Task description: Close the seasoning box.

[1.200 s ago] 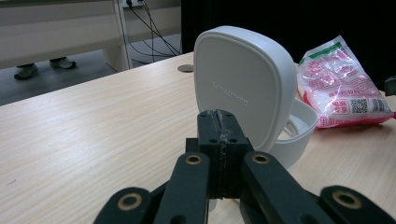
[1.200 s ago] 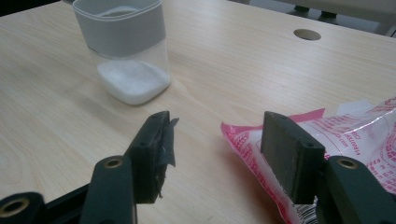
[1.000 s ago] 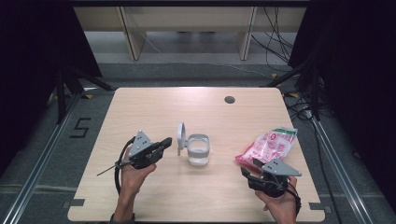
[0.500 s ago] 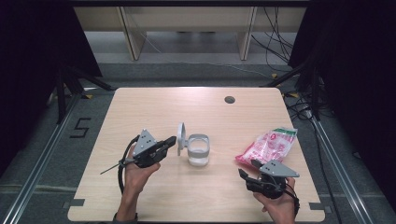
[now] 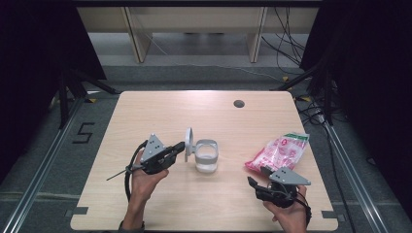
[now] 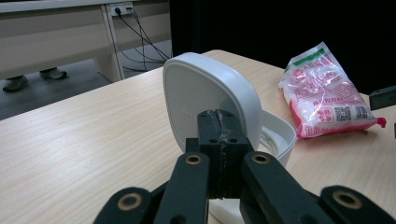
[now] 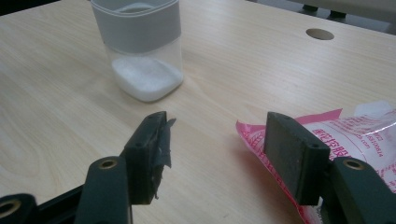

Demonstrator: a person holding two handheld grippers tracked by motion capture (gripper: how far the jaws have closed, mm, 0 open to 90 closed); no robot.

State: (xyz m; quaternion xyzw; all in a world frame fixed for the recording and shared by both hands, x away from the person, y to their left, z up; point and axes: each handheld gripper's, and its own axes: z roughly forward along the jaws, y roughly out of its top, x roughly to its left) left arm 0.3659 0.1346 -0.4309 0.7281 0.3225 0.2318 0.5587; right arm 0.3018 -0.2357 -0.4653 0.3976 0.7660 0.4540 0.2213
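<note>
The left gripper (image 5: pixel 179 148) pinches the lid (image 6: pixel 205 93), held upright just beside the jar (image 5: pixel 206 156) mid-worktop – likely clearing its mouth for filling. The right gripper (image 7: pixel 215 154), jaws spread, sits beside the bag (image 5: pixel 278 151) (pink, still lying flat) – probably to grasp it.

Grey floor (image 5: pixel 194 73), pale bench (image 5: pixel 194 19), black drapes (image 5: pixel 34 58)

Lid (image 6: pixel 205 95): white, rounded square, flipped upright at the jar's 9 o'clock edge.
Jar (image 5: pixel 206 157): clear, grey band, white powder at bottom, upright mid-tabletop.
Bag (image 5: pixel 278 152): pink-white, lying flat at the jar's 3 o'clock.
</note>
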